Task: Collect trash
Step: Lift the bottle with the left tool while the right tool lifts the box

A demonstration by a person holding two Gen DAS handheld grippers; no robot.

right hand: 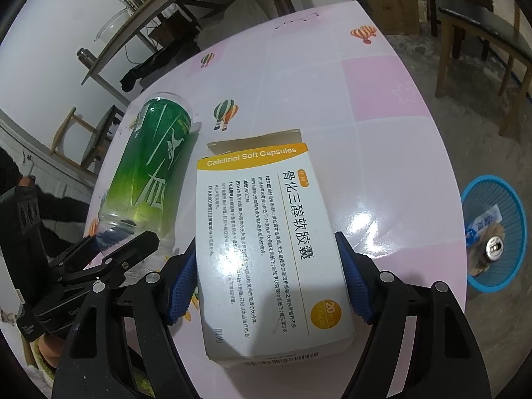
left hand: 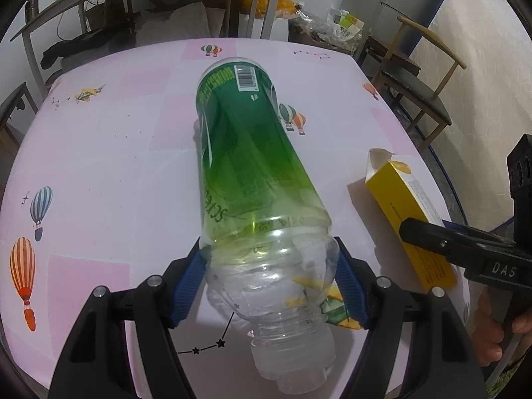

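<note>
A clear plastic bottle with a green label (left hand: 246, 153) lies along the pink table (left hand: 116, 153), its white cap toward me. My left gripper (left hand: 267, 252) is shut on its clear shoulder, with a blue pad pressed on each side. A white and yellow medicine box (right hand: 266, 232) with an open far flap sits between the fingers of my right gripper (right hand: 266, 242), which is shut on its two long sides. From the left wrist, the box (left hand: 399, 206) shows its yellow side at the table's right edge. The bottle (right hand: 153, 166) lies just left of the box.
A blue plastic basket (right hand: 518, 219) stands on the floor right of the table, holding a can and wrappers. Wooden chairs (left hand: 415, 93) stand beyond the right edge. A desk and bags crowd the far side. A hand (left hand: 498, 339) holds the right gripper's handle.
</note>
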